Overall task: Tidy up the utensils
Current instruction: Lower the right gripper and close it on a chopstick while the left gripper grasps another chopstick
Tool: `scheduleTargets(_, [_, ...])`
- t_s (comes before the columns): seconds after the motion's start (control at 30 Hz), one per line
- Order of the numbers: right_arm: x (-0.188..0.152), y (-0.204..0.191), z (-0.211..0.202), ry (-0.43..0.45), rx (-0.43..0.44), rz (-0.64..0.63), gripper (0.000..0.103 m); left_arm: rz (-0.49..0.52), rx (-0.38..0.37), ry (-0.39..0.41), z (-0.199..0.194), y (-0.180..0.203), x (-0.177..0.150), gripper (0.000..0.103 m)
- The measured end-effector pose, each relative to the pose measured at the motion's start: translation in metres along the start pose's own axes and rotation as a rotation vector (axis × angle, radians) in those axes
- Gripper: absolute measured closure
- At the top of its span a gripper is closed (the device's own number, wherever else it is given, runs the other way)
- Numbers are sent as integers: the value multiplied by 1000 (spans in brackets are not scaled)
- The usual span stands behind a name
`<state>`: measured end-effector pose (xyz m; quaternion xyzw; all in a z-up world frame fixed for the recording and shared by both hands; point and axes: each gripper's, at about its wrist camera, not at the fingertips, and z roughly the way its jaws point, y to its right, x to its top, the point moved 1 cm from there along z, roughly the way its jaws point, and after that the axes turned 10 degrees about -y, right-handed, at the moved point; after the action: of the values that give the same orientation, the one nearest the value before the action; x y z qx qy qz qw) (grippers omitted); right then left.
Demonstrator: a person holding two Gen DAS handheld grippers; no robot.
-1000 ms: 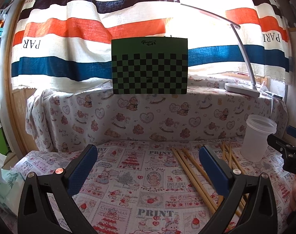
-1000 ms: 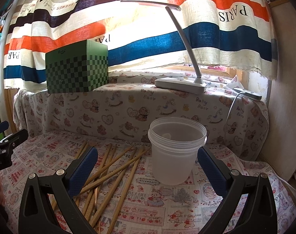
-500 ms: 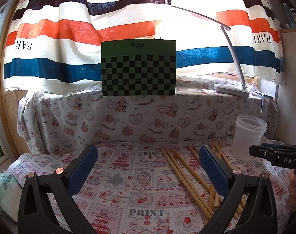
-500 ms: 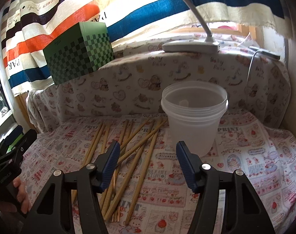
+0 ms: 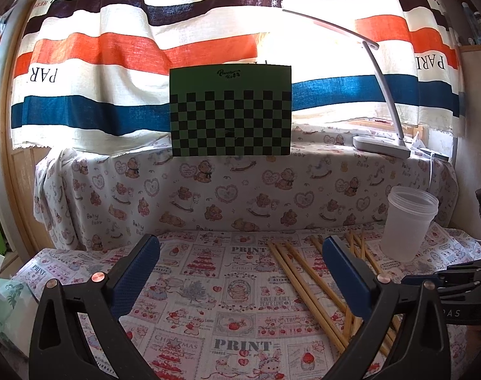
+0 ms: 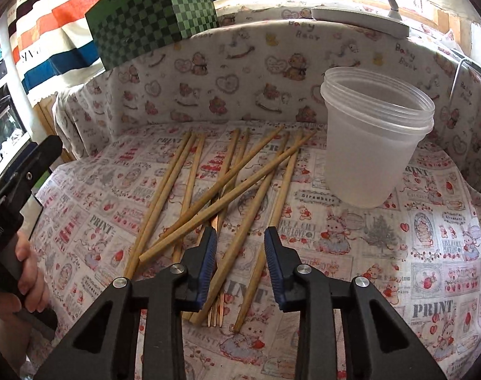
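Wooden chopsticks (image 6: 227, 196) now under the lowered, narrowed right gripper (image 6: 240, 240) (parted).

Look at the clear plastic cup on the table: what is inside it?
The plastic cup looks empty: its cloudy walls show nothing inside. The very bottom is not sharp, so something tiny could be missed. The chopsticks all lie outside, on the tablecloth.
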<state>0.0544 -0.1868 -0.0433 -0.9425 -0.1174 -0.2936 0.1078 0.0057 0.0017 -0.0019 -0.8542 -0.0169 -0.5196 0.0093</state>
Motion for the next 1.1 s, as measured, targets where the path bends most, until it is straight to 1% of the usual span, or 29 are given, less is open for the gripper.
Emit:
scheduleTargets(0.1, [1,6,6,-30,-7,38,77,-2,3,-1,0,0,0,1])
scheduleTargets(0.23, [2,19,15,-69,12,111,83,2,5,-1,0,1,-1,1])
scheduleTargets(0.3, [2,18,18,-84,-1,105,84,3,6,-2,0,1,-1,0])
scheduleTargets(0.4, [2,12,18,-82,-35,62,85,2,6,-3,0,1,-1,1])
scheduleTargets(0.5, [2,6,20,-75,-87,28,91,3,7,-3,0,1,-1,1])
scheduleTargets(0.53, [2,4,21,-71,-110,12,94,5,8,-7,1,1,-1,1])
scheduleTargets(0.6, [0,4,20,-66,-132,7,95,36,4,-29,5,1,0,1])
scheduleTargets(0.63, [0,7,18,-63,-129,29,95,59,14,-49,10,1,1,1])
scheduleTargets(0.67, [1,12,14,-47,-109,51,96,58,33,-73,16,-1,2,1])
scheduleTargets(0.7, [3,17,8,-22,-87,73,96,43,37,-106,23,-5,3,1])
scheduleTargets(0.73, [5,22,1,13,-76,98,96,23,16,-143,28,-9,4,2])
scheduleTargets(0.77, [5,29,-9,54,-65,121,96,-7,-28,-189,34,-13,6,7])
scheduleTargets(0.8, [6,33,-18,95,-51,137,96,-34,-72,-227,38,-16,7,22])
scheduleTargets(0.83, [6,36,-27,137,-38,149,96,-42,-96,-262,42,-15,9,38])
scheduleTargets(0.9, [6,39,-44,217,-37,167,96,4,-106,-340,50,-2,10,54])
scheduleTargets(0.93, [5,39,-51,255,-40,166,96,37,-113,-367,53,6,10,59])
scheduleTargets(1.0, [4,38,-65,322,-40,153,96,88,-129,-408,56,23,8,60])
scheduleTargets(1.03, [3,36,-70,351,-44,144,96,108,-135,-442,60,33,6,60])
scheduleTargets(1.1, [0,35,-79,385,-59,127,96,109,-179,-523,69,45,4,62])
